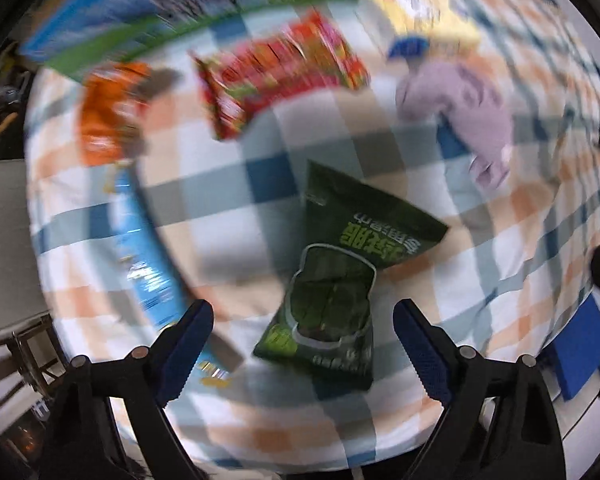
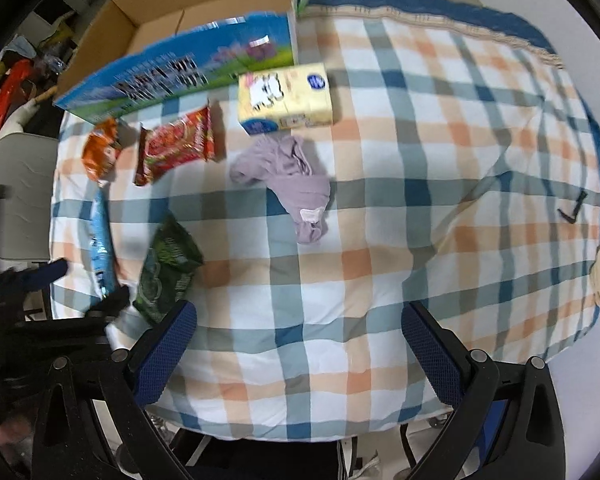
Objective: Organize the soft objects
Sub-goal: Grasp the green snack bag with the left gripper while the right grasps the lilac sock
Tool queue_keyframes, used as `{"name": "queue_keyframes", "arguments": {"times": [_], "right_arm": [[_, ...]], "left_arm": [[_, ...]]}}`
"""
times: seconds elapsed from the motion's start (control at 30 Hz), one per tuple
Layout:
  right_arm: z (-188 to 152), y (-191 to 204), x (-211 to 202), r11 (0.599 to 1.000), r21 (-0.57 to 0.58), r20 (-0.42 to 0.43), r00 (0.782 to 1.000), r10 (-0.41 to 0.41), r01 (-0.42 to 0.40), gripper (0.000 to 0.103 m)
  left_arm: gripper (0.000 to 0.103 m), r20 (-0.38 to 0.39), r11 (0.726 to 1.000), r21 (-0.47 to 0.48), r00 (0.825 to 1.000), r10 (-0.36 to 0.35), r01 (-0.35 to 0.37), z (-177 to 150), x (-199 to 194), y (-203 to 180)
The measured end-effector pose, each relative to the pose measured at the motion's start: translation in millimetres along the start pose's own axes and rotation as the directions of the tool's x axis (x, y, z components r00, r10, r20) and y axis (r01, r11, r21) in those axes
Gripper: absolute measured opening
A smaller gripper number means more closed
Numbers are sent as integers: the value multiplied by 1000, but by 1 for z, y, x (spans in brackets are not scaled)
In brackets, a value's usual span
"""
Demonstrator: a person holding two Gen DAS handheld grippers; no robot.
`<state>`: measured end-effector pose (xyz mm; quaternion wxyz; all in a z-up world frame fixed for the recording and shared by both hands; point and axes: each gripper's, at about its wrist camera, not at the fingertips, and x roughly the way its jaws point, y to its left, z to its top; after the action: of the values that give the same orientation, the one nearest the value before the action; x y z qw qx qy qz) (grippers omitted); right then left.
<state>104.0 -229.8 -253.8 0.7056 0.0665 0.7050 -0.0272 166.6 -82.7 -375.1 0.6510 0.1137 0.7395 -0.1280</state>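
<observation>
A dark green snack bag [image 1: 336,276] lies on the checked cloth just in front of my left gripper [image 1: 302,328], which is open and empty above it. The same bag [image 2: 168,264] shows at the left in the right wrist view. A crumpled lilac garment [image 2: 288,176] lies mid-table, also in the left wrist view [image 1: 464,104]. A red snack bag [image 2: 176,144], an orange bag [image 2: 100,152] and a blue packet [image 2: 100,244] lie at the left. My right gripper [image 2: 300,332] is open and empty over bare cloth. The left view is blurred.
An open cardboard box [image 2: 172,24] with a blue printed side stands at the far left edge. A yellow tissue pack [image 2: 286,98] sits beside it. The checked cloth [image 2: 420,200] covers the table. A chair [image 2: 16,192] stands at the left.
</observation>
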Motion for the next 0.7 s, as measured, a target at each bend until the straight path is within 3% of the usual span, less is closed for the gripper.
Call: {"name": "queue_keyframes", "arguments": {"times": [0.03,0.1,0.13,0.3,0.5,0.7], "right_arm": [[1,-2,4,1000,-2,-6,1000,2,-2,103],[6,-5,14,1000,-11,-14,1000,1,-1,103],[8,-6,15,1000,-16,-19,1000,5,-6,103],[31,-10,22,998,-54,-3,1000,13,-13,103],[85,-6,43,989,-146,38,999,-22,28,102],[114,22,79,947,-320,-24,1000,-20,12,93]], "left_arm": [[72,-19,1000,-4,1000,-10,10,2,8,0],[49,-63,998,-36,997,-54,52,7,22,2],[44,-70,995,-65,995,-74,70,8,25,5],[40,-19,982,-179,997,-72,67,19,11,13],[40,2,968,-249,999,-42,41,41,5,16],[43,3,961,-274,1000,-30,30,50,6,12]]}}
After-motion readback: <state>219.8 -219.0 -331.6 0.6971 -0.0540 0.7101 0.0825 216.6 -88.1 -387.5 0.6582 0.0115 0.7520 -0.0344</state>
